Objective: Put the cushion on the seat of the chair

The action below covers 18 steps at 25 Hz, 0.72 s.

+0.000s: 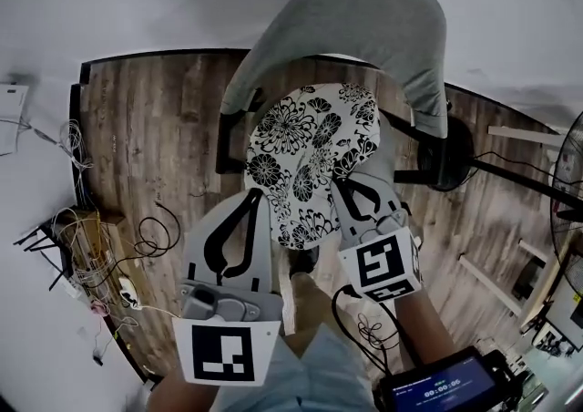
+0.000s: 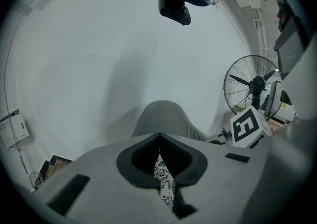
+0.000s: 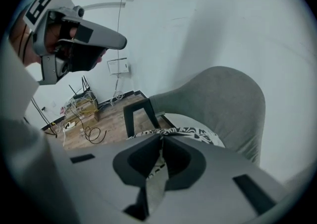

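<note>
The left gripper [image 1: 253,199] and right gripper [image 1: 344,184], 2 in all, each pinch the cushion's [image 1: 310,141] near edge over the chair [image 1: 364,23] seat.

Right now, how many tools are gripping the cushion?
2. The left tool pinches the near-left edge of the cushion; the right tool pinches its near-right edge. Both grips show plainly, so none is hidden.

Soft, even indoor light, faint shadows on the wall [image 2: 99,69], strong fisheye bending, dark corners.
</note>
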Tool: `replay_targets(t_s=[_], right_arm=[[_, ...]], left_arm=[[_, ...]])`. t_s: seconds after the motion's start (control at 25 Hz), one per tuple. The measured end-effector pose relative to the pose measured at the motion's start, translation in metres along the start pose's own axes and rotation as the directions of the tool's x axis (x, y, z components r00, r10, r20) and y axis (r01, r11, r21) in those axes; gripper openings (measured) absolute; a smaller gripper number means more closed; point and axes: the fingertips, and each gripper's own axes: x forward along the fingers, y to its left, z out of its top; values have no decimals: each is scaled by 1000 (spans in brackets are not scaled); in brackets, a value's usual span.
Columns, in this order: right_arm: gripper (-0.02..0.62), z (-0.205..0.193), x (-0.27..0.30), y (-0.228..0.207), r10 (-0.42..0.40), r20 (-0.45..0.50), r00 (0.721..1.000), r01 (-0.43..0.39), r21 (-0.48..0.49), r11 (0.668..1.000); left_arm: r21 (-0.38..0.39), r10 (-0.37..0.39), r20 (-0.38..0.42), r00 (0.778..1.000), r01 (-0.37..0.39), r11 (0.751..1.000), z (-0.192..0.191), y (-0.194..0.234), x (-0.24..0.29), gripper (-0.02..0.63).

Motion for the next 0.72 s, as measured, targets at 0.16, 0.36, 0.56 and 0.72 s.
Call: replay_targets(t_s=[0.16,0.36,0.56,0.72], right_arm=[[20,-21,-1,-10,-27,-8,1000,27,44,999],[21,-54,-7,-28,-68,-54,996,71,66,995],[26,-78,-11,-36,-92,-75,993,99,92,991],[29,-95,-13,-40,-111,-89,990,121,120,985]], left_arm=[[25,-40,-20,999,41,999,-8,-15,6,9],[39,-75,-37,996,76,996,-14,-36,13,9],[54,-115,-52,992,118,991,-21,-56,18,9],[71,-143,-79,987,148,986,-28,-70,20,9]])
